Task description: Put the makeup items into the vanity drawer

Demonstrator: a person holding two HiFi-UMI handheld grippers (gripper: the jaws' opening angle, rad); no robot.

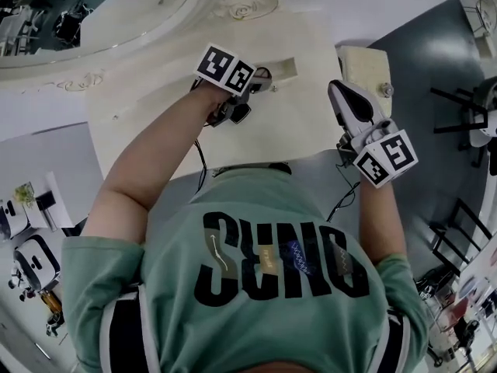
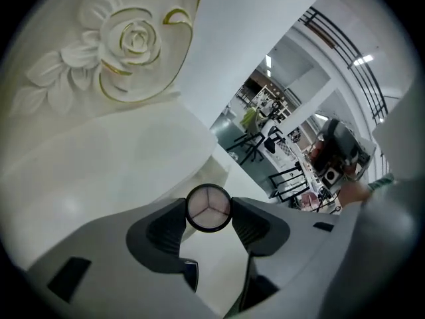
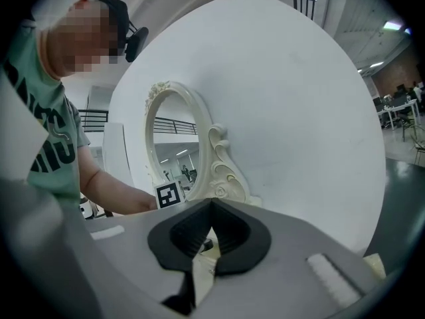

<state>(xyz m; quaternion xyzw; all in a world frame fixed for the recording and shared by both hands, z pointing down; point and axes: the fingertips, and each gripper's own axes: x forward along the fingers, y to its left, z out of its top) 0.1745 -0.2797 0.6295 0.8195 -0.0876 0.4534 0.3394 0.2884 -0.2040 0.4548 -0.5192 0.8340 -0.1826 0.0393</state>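
Fingers of the left gripper clamp a round compact by its rim, holding it above the cream worktop beside the carved rose of the mirror frame. Fingers of the right gripper are pressed together with nothing between them, and hover off the worktop's right end. The compact is not yet stowed. A cream box with a knob at that end looks like the vanity drawer, and what lies in it cannot be seen. No other makeup shows on the worktop, so this may be among the last pieces. An oval mirror backs the vanity. Beyond lie a grey floor, black-legged stands and scattered equipment.
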